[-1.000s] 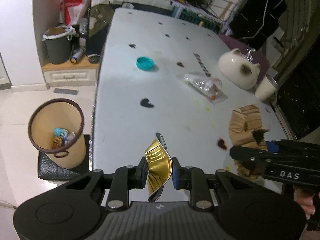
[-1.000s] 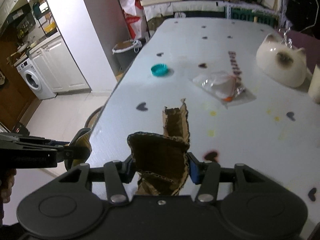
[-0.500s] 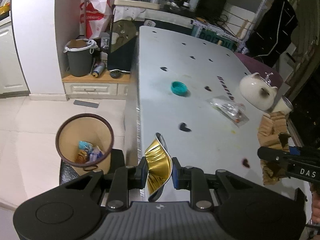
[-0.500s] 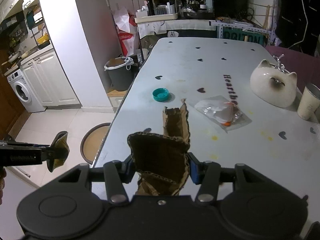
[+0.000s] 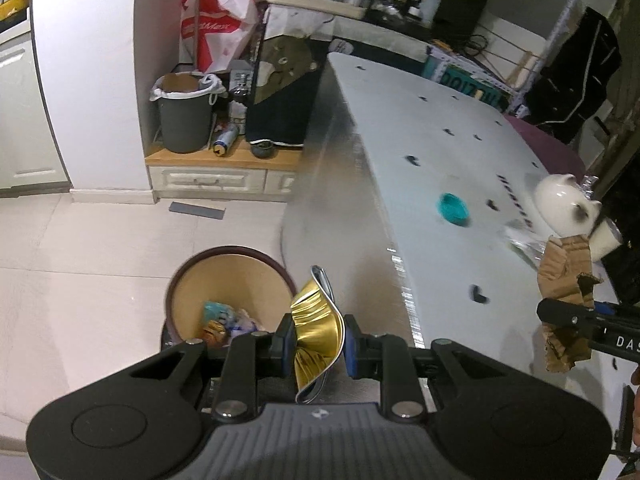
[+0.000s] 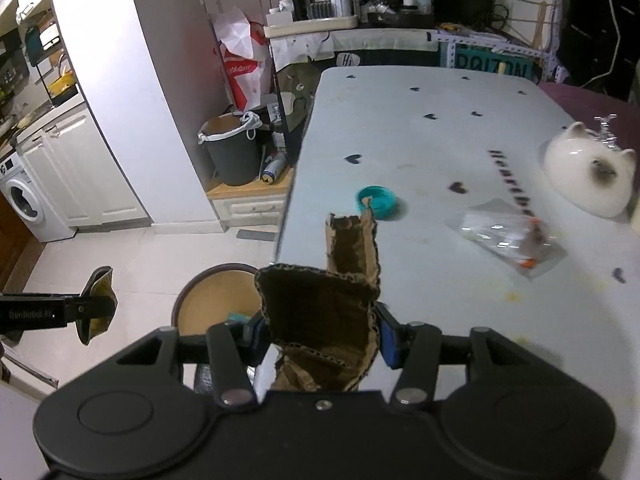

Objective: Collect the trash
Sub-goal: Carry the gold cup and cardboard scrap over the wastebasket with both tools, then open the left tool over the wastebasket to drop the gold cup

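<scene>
Left tongs (image 5: 316, 340) clenched on a crumpled gold foil wrapper (image 5: 318, 332), pinched between the blue pads and standing up out of them. In the right wrist view the same wrapper (image 6: 96, 304) hangs off the counter, over the tiled floor (image 5: 80, 264).

Right tongs (image 6: 320, 332) clenched on a torn piece of brown corrugated cardboard (image 6: 320, 308); one ragged strip sticks up past the pads. Seen from the left wrist, this cardboard (image 5: 566, 276) sits above the near part of the white counter with black heart marks (image 5: 440, 152).

Just beyond the left tongs, down on the floor beside the counter edge: round tan waste bin with dark brown rim (image 5: 224, 288), colourful wrappers at its bottom.

On the counter, middle distance: small teal plastic lid (image 6: 376, 202); right of it a clear plastic bag with orange bits (image 6: 508, 240), lying flat. Further right, a white cat-eared ceramic pot (image 6: 588, 172).

Far left, on a low wooden step by the wall: dark grey bin with white liner (image 5: 184, 116), spray can lying beside it.
</scene>
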Motion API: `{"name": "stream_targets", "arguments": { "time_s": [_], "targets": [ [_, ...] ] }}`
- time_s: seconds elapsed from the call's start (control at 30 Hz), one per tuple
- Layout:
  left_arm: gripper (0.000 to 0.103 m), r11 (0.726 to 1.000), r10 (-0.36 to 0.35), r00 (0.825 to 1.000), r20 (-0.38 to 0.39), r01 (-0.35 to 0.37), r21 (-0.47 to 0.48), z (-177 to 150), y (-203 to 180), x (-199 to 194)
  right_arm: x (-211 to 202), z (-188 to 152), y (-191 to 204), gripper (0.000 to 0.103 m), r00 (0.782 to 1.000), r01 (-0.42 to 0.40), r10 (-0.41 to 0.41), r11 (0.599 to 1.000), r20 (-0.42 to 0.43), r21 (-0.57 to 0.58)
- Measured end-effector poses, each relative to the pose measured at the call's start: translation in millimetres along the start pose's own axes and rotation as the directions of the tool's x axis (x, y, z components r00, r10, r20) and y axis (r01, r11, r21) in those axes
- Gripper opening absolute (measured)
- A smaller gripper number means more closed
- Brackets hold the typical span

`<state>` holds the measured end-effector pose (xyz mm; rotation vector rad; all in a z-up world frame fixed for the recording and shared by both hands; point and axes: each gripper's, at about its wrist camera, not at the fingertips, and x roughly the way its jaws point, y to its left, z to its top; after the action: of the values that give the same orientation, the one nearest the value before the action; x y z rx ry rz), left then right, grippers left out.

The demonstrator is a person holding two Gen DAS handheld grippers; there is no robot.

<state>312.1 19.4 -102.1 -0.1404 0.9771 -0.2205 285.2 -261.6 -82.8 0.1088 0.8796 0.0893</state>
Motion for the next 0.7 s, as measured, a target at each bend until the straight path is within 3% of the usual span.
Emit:
{"name": "stream_targets", "arguments": {
  "time_s": [0.4,0.7],
  "targets": [
    [0.025,1.0,0.013,0.997,-0.074,-0.015,-0.023,51.0,87.8,61.2,90.9,53.1,69.9,0.053,0.996,-0.059,0.058,0.998,-0.06,-0.008],
    [0.025,0.993,-0.002,0.974,-0.225,-0.025,-0.115,52.3,145.6,145.9,199.0,63.8,94.3,0.053,0.973,-0.097,0.107,0.994,-0.205,0.059]
  ]
}}
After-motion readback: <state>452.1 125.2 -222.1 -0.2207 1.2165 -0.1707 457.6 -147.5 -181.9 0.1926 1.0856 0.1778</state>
